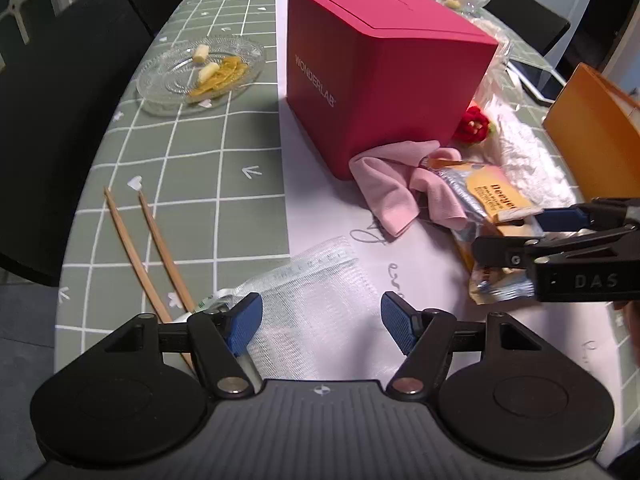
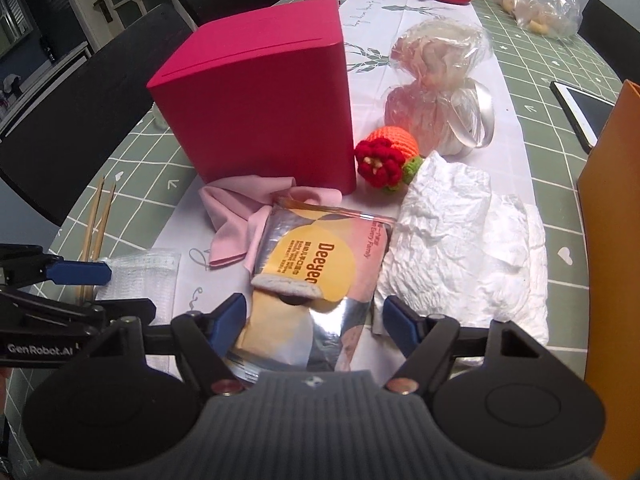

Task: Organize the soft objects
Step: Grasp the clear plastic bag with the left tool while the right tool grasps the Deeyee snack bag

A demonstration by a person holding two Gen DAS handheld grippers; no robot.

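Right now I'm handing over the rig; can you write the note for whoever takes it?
Left gripper: open, fingers either side of the white mesh pouch, not gripping.
Right gripper: open, straddling the Deeyeo packet, not clamped.
Pink cloth, crochet flower and white crumpled cloth lie loose by the red box.
Done: nothing visibly sorted.
Left: grasp and organize every soft item.

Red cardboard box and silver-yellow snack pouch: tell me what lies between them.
A crumpled pink cloth lies between box and pouch, seen in both wrist views.
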